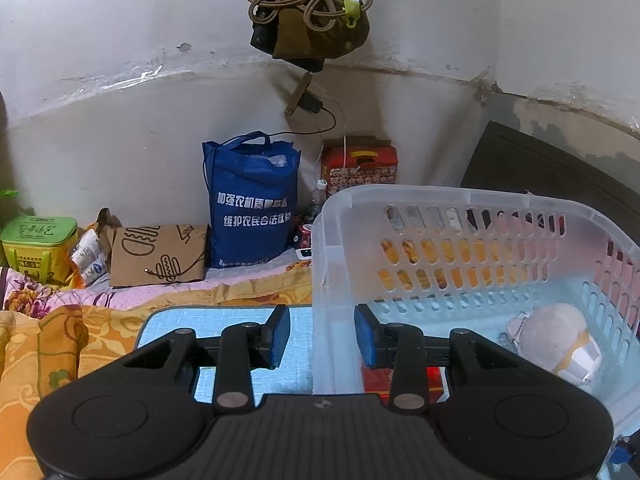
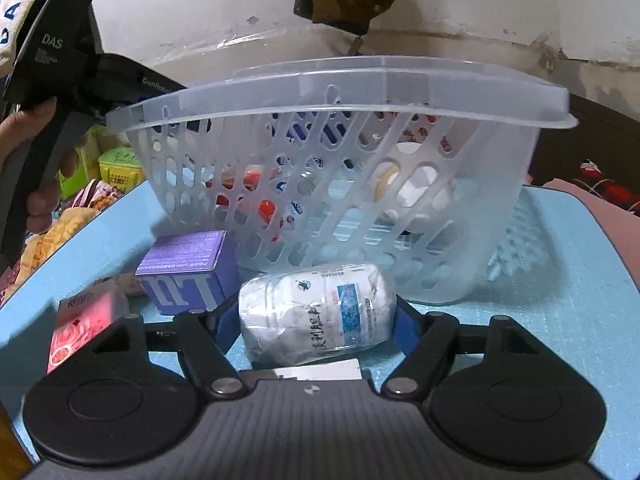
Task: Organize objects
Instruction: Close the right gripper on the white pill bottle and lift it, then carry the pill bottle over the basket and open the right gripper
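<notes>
The fingers (image 2: 404,328) of the right gripper (image 2: 316,320) stand at either end of a white medicine bottle (image 2: 316,316) that lies on its side on the blue mat (image 2: 580,320); the blue pads sit against both ends, so the bottle reads as gripped. No earlier view is on hand to compare. The left gripper (image 1: 322,334) is set astride the near corner wall of the translucent plastic basket (image 1: 400,200), one blue pad outside and one inside; whether the pads actually press the wall cannot be told, though the gap is narrow.

From the right wrist view, the basket stands at 12 o'clock of the bottle, tilted, its rim raised on the left side. A purple box (image 2: 188,268) lies at 10 o'clock of the bottle, just beside the basket, and a pink packet (image 2: 84,328) at 9 o'clock. A hand (image 2: 36,160) grasps the left tool's handle at the upper left.

Inside the basket, a white rounded item (image 1: 556,340) rests at 3 o'clock of the left gripper, with a red box (image 1: 400,380) just behind the inner pad.
</notes>
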The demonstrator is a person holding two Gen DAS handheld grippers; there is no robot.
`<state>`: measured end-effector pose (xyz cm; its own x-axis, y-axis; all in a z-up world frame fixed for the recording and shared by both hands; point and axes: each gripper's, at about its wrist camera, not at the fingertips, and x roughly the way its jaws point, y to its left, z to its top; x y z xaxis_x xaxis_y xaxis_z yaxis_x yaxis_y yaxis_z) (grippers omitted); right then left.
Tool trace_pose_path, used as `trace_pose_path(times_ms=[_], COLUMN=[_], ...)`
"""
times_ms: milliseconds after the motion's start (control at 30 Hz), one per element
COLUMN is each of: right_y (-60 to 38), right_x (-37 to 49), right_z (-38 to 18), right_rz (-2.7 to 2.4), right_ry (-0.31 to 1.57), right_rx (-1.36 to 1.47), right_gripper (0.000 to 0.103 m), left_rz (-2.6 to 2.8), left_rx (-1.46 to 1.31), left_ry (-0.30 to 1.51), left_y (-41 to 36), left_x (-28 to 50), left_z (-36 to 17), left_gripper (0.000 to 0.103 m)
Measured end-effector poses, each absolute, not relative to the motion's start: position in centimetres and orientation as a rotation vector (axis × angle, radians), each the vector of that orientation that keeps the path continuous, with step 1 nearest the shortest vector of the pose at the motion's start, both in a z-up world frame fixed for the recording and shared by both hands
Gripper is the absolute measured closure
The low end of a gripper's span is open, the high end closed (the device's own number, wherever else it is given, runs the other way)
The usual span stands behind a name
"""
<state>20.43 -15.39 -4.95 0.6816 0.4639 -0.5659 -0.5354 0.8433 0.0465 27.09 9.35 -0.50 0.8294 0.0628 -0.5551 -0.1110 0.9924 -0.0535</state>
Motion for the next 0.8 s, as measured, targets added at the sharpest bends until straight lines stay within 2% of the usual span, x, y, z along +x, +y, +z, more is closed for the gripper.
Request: trace_pose_path(times_ms=[267,533,600,800], right_y=[-17.9,-19.4,-17.4,-13.2], right_x=[16.7,12.4,15.0,24.0], right_z=[-2.7,5.6,6.7,6.1], right_rz=[0.534,0.547,0.519,0.480], right_ry=[0.449,0.112,0.131,0.372], right_rx=[-0.103,-0.060,-0.099,-0.051], right_gripper=[0.027,0.027,0.027,0.027], left_rz=[0.085,0.087,0.084,0.087], left_rx=[-0.083,-0.083,-0.087,-0.085], left_ry=[0.583,0.581,0.583,0.582], left_y=[9.4,9.4,9.4,9.5], left_x=[27.2,27.3,27.3,27.2], left_z=[-0.5,-0.5,-0.5,-0.6], left_gripper=[0.062,0.062,0.062,0.062])
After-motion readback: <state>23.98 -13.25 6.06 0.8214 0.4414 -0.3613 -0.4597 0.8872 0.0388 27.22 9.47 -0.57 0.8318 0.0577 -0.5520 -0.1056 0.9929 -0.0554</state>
